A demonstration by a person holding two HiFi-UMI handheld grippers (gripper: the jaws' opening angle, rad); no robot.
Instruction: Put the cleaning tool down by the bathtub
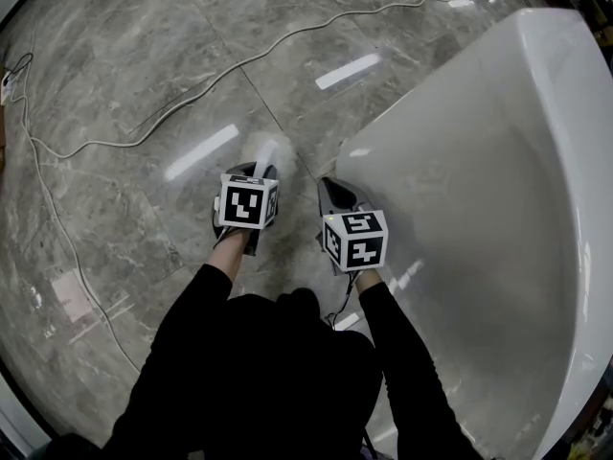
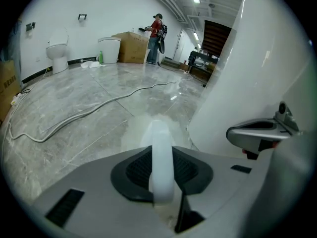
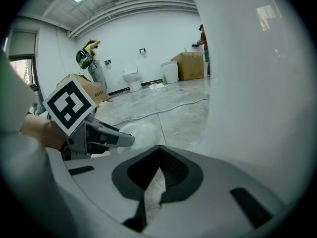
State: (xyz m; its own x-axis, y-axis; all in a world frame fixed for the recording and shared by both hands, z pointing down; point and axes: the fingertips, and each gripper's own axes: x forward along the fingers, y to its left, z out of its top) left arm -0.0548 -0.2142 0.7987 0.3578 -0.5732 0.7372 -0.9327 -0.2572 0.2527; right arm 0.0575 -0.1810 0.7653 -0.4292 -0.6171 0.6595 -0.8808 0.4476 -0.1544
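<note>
Your left claw (image 2: pixel 161 155) is clamped on the pale handle of the cleaning tool (image 2: pixel 159 130), whose round head lies just ahead of the tips. Your right claw (image 3: pixel 157 175) is closed and empty, with the bathtub (image 1: pixel 479 161) wall immediately to its right. The step in hand appears to be the set-down: rest the head on the floor (image 1: pixel 144 84) beside the tub, then open.

My head camera looks steeply down on the floor (image 1: pixel 144 84); both gripper cameras face low along it, sharing the bathtub (image 1: pixel 498 161) wall.
</note>
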